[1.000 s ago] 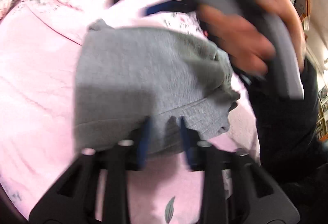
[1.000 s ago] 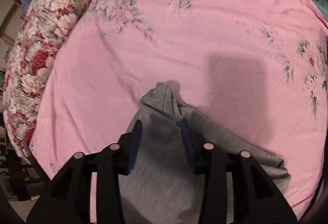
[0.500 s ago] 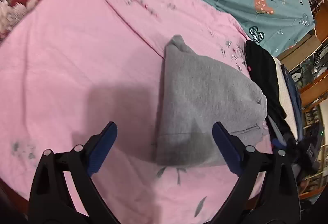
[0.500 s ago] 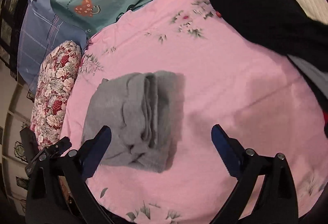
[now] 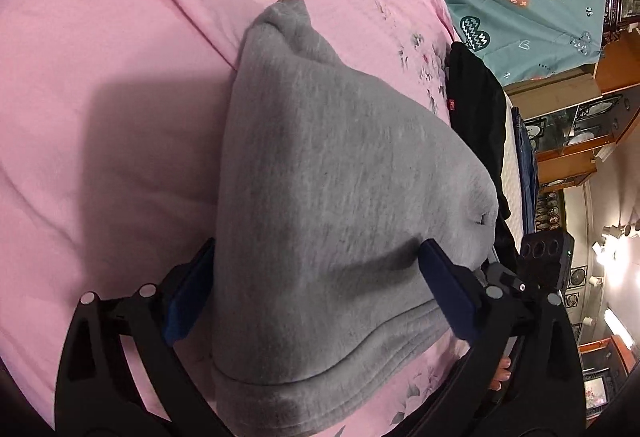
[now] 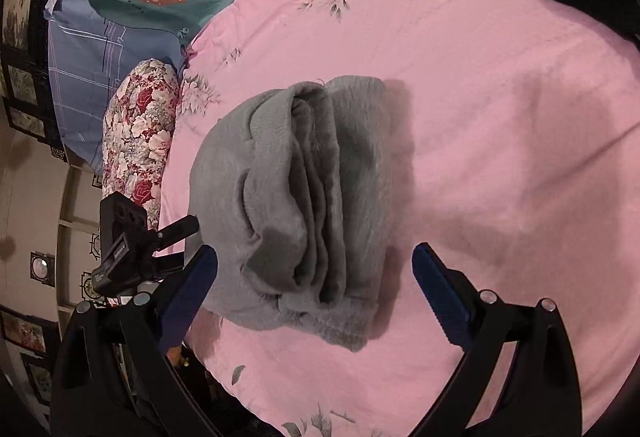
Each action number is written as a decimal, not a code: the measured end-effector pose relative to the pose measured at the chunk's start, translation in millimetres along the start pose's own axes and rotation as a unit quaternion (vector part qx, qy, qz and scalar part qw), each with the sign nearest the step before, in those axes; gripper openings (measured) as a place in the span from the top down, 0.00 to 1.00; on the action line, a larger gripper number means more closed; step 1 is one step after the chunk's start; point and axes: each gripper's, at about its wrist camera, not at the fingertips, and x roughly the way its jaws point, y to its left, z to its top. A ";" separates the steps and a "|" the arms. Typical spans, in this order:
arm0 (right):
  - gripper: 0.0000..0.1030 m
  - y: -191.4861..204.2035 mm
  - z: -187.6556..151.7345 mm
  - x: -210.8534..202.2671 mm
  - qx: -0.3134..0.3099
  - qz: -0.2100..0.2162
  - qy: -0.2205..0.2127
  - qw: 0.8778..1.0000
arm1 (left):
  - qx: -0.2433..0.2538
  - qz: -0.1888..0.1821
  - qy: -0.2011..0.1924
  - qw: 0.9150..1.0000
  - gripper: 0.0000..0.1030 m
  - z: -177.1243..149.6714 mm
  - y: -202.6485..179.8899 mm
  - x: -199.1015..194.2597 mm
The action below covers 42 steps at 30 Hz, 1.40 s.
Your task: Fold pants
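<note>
both grippers, left gripper (image 5: pixel 316 289) and right gripper (image 6: pixel 314 279), gape wide around folded grey pants (image 6: pixel 296 197)

Your view of the grey pants (image 5: pixel 332 205) cut off at the left wrist frame's bottom edge, black garment (image 5: pixel 480 109) partly behind them, your fingers (image 5: pixel 502 373) mostly hidden behind the gripper frame.

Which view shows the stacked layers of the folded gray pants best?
Right wrist view: the gray pants lie whole on the pink sheet, layered fold edges facing the camera. Left wrist view shows only their smooth top, filling the frame between open tongs, layers hidden.
</note>
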 end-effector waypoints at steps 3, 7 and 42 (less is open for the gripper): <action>0.05 -4.5 5.7 23.3 0.018 -0.005 0.029 0.999 | 0.009 -0.005 -0.007 1.000 0.02 -2.6 0.5 2.2; 0.01 3.5 4.9 35.4 -0.008 -0.013 0.028 0.999 | 0.024 -0.010 -0.009 1.000 0.02 -2.4 -1.7 5.0; 0.49 127.1 290.2 132.4 -0.194 -0.068 -0.094 0.974 | 0.059 0.083 -0.142 0.985 0.60 318.2 -24.3 33.0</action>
